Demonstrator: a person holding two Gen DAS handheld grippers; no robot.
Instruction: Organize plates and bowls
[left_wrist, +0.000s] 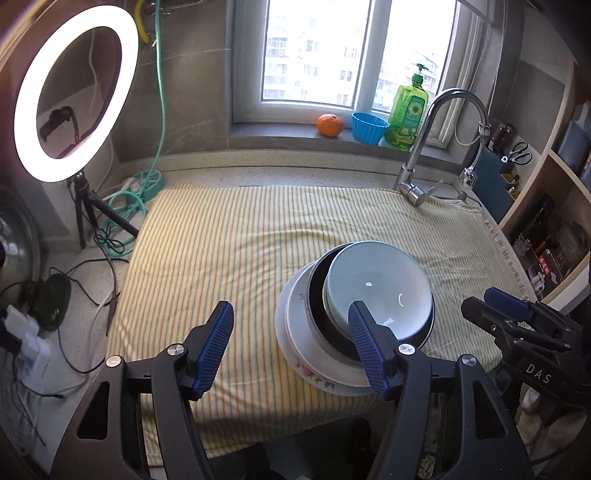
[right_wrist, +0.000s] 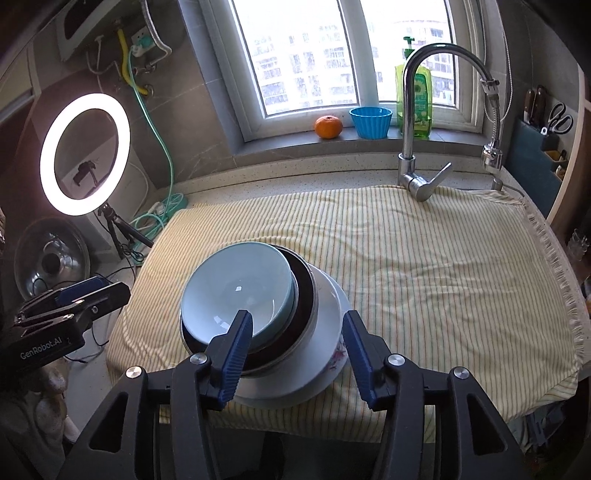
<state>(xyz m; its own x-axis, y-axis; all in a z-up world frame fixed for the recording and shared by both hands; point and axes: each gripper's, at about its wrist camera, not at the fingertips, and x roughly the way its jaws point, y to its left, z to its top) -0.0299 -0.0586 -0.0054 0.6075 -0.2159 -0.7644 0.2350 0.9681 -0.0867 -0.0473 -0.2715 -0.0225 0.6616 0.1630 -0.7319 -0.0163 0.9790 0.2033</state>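
A kitchen tabletop (right_wrist: 258, 184) under a bright window, draped in a yellow striped cloth (right_wrist: 424, 266), carries a single stack of crockery near its front edge. On top sits a pale blue bowl (right_wrist: 236, 291), nested off-centre in a dark bowl with a metal rim (right_wrist: 304, 295), which in turn rests on a white plate with a flower pattern (right_wrist: 328, 339); the blue bowl leans toward the left side of the stack as the right wrist camera shows it.

Both grippers stand clear of the pile. The left gripper (left_wrist: 291, 347) has its jaws set wide apart with nothing between the pads, one finger merely overlapping the stack in its own view. The right gripper (right_wrist: 297, 350) is open about half as far as it goes, also empty, its fingers framing the near rim of the plate without pressing on it.

The stacking step looks done, and the pieces appear gathered into one pile. What remains, by the look of it, is either to nudge the blue bowl square within the dark one or to back both grippers away. Behind, a tap (right_wrist: 417, 110), an orange (right_wrist: 328, 126) and a blue cup (right_wrist: 370, 122) line the far edge and sill, with a ring light (right_wrist: 85, 153) at the far left corner.
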